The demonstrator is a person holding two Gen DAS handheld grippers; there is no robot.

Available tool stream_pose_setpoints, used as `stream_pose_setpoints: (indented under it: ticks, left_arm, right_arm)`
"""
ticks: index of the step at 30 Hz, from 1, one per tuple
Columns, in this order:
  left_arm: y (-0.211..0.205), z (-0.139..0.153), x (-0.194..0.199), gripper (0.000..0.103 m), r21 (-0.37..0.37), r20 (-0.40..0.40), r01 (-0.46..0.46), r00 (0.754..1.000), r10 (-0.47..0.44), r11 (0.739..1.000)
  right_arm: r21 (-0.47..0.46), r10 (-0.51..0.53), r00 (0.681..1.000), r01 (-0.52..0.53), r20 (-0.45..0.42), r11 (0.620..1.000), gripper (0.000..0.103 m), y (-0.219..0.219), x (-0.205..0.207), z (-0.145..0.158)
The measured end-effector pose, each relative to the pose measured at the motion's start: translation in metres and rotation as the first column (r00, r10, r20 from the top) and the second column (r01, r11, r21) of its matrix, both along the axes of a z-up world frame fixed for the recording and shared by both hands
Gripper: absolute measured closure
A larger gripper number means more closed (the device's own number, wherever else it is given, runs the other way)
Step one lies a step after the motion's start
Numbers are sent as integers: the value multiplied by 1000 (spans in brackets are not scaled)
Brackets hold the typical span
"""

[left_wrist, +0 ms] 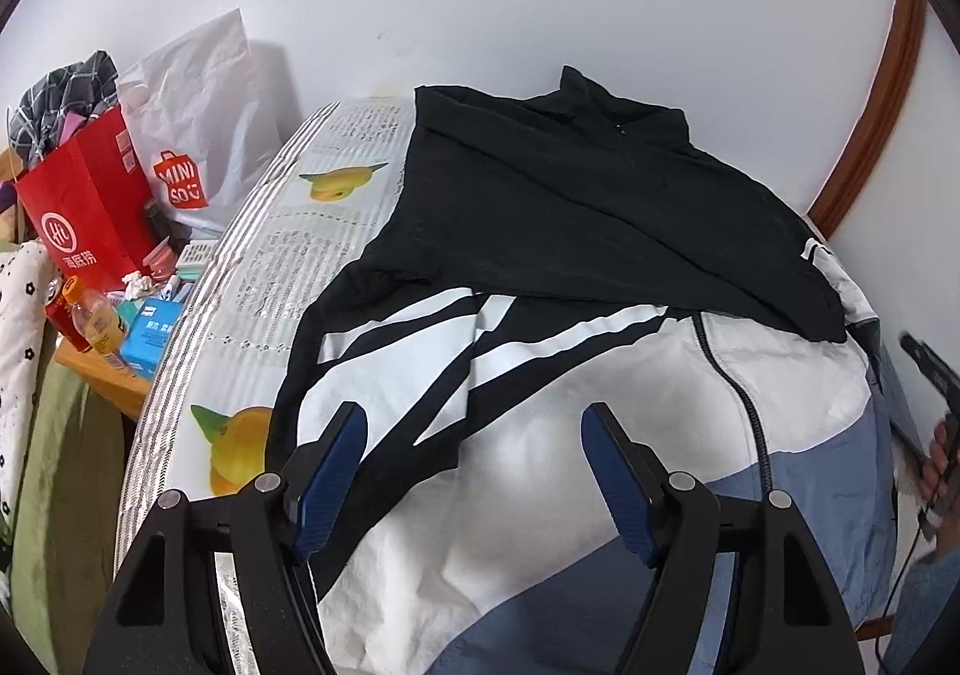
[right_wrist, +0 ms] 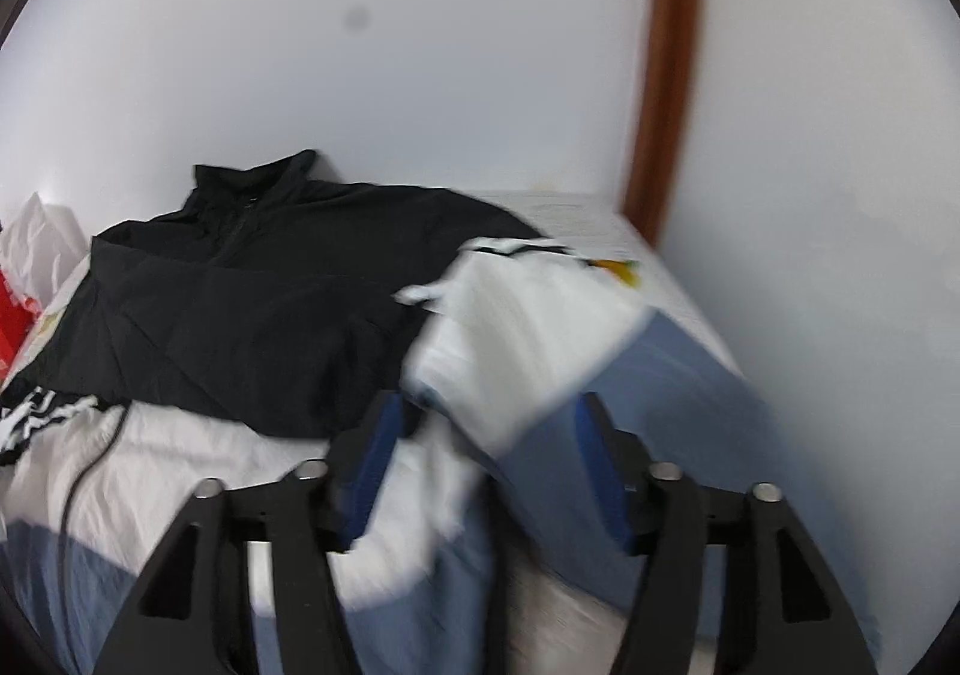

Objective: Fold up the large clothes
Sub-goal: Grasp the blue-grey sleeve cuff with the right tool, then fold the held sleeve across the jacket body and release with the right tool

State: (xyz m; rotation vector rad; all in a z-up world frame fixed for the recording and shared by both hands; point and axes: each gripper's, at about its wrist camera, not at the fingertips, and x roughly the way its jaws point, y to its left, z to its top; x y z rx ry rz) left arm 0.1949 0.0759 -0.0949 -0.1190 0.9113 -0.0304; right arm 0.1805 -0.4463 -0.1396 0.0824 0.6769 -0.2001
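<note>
A large zip jacket with a black top [left_wrist: 570,207], white middle and blue hem lies spread on the bed. Its striped left sleeve [left_wrist: 420,351] is folded in over the white front. My left gripper [left_wrist: 474,414] hovers open over the white front with nothing between its fingers. In the right wrist view the jacket [right_wrist: 252,303] fills the left side. A white and blue sleeve [right_wrist: 528,327] lies blurred across the gap of my right gripper [right_wrist: 487,405], which stands open. I cannot see the pads pressing on the cloth.
The bed cover [left_wrist: 282,267] has lemon prints. Left of the bed, a low wooden table holds a red paper bag [left_wrist: 84,213], a white bag [left_wrist: 192,135], a bottle [left_wrist: 99,321] and a blue box [left_wrist: 150,336]. White wall behind; a brown door frame [right_wrist: 666,105] on the right. A person's hand [left_wrist: 939,459] is at the right edge.
</note>
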Motion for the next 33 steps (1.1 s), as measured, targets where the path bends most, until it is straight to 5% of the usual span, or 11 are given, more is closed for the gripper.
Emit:
stream_pose_setpoints:
  ticks: [12, 23, 25, 30, 33]
  left_arm:
    - [-27, 8, -14, 31, -8, 8, 42, 999, -42, 999]
    - [-23, 9, -31, 30, 66, 31, -12, 999, 10, 998]
    - [-20, 6, -34, 30, 79, 31, -16, 999, 14, 997]
    - [-3, -10, -39, 30, 115, 4, -52, 999, 52, 992]
    - [15, -15, -40, 30, 93, -5, -77, 997, 77, 993]
  right_arm:
    - [-134, -219, 961, 198, -167, 971, 28, -99, -126, -38]
    - [-177, -294, 929, 257, -226, 950, 29, -133, -140, -78]
    - [-185, -310, 922, 272, -231, 945, 35, -135, -137, -80]
    - [-197, -350, 910, 310, -220, 930, 91, -142, -132, -72]
    - [-182, -362, 915, 331, -178, 926, 95, -143, -133, -53]
